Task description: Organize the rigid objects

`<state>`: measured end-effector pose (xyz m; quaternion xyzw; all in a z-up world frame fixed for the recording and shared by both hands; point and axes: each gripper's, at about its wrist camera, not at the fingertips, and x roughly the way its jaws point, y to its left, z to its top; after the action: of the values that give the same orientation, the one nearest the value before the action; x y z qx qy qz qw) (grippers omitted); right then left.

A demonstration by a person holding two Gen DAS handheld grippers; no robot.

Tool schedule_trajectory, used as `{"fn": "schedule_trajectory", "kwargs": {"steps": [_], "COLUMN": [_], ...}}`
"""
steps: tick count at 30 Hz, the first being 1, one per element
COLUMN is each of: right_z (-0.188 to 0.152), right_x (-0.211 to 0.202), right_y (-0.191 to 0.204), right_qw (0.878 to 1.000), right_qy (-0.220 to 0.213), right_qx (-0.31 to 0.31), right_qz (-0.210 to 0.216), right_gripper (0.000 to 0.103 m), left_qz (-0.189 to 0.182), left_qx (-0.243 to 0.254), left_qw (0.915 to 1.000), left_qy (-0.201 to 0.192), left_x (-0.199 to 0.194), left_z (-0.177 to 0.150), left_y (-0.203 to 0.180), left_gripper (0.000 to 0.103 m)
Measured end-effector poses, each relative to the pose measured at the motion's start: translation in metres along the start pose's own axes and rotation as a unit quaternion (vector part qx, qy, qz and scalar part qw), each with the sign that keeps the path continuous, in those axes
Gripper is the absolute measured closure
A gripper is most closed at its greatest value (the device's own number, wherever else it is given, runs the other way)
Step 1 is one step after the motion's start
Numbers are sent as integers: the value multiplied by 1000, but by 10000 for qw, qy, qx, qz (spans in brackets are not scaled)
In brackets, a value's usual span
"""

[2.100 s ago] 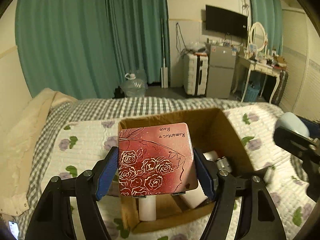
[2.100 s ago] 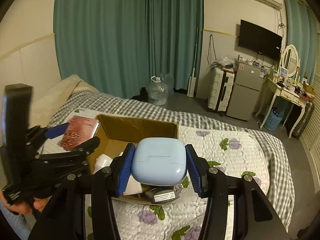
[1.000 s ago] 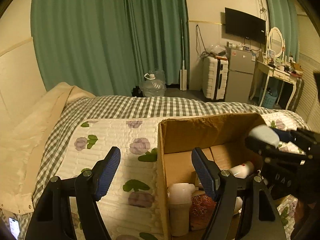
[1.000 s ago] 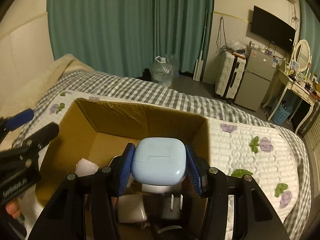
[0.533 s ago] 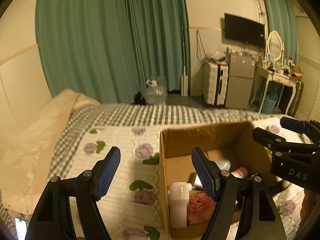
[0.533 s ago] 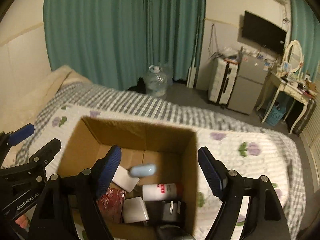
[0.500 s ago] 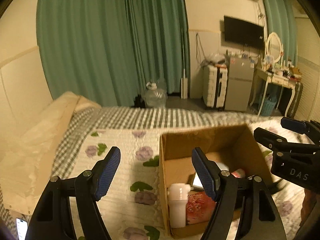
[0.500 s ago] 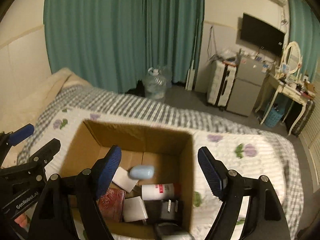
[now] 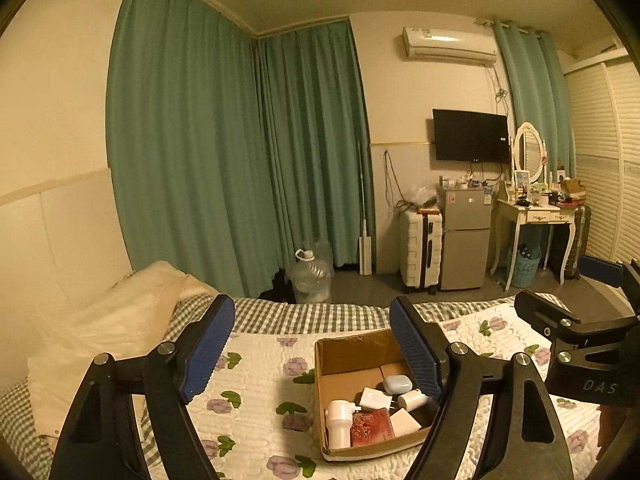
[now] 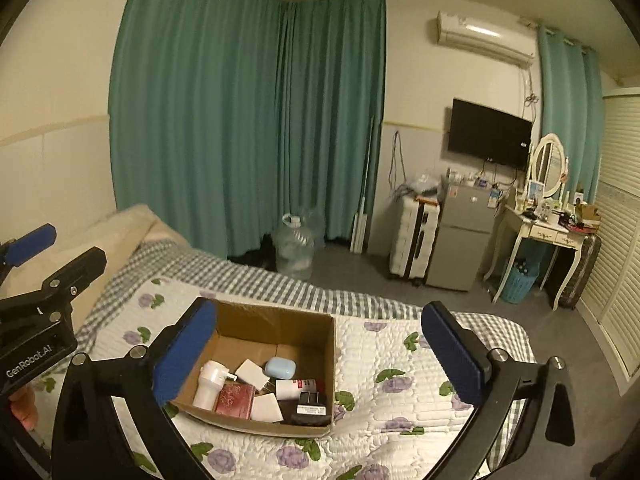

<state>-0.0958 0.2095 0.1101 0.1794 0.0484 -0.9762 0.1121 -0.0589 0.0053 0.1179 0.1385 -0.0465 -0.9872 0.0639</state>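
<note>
An open cardboard box (image 10: 332,344) sits on the quilted bed and also shows in the left wrist view (image 9: 320,364). Inside lie the red rose tin (image 10: 235,400), the light blue case (image 10: 280,367), a white bottle (image 10: 208,388), white adapters and a black charger (image 10: 314,404). The tin (image 9: 372,426) and the blue case (image 9: 397,382) show in the left wrist view too. My left gripper (image 9: 312,352) is open and empty, raised above the bed left of the box. My right gripper (image 10: 320,356) is open and empty, high above the box.
The floral quilt (image 10: 400,392) covers the bed, with a beige pillow (image 9: 100,332) at the left. Beyond the bed stand a water jug (image 10: 294,252), a white suitcase (image 10: 412,240), a small fridge (image 10: 464,236) and a dressing table (image 10: 544,232).
Both grippers have let go: the red tin and the blue case now lie in the box. Both grippers have pulled up and back, so the box looks smaller.
</note>
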Motion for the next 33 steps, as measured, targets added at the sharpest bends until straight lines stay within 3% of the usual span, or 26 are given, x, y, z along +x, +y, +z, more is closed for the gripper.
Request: {"fn": "schedule_trajectory", "kwargs": {"steps": [7,12,19,22,33], "right_z": [-30,-69,-121,-126,-124], "right_x": [-17,2,53,60,57], "right_y": [-3,-2,4,6,9], "right_qw": [9995,9991,9969,9968,9972], "right_qy": [-229,-151,594,658,565], "right_qx": [200,384,512,438,421], "right_qz": [-102,-56,-85,-131,-244], "right_gripper": [0,0,0,0,0], "left_qz": [-167,-141,-144,-173,-227], "left_qx": [65,147,54,-44,19], "left_qw": [9997,9993,9965,9946,9934], "left_qy": [150,316,821,1021,1128], "left_x": [-4,7,43,55,56], "left_z": [-29,-63,-107,-115,-124], "left_y": [-2,-1,-1,3,1], "left_gripper": [21,21,21,21,21]}}
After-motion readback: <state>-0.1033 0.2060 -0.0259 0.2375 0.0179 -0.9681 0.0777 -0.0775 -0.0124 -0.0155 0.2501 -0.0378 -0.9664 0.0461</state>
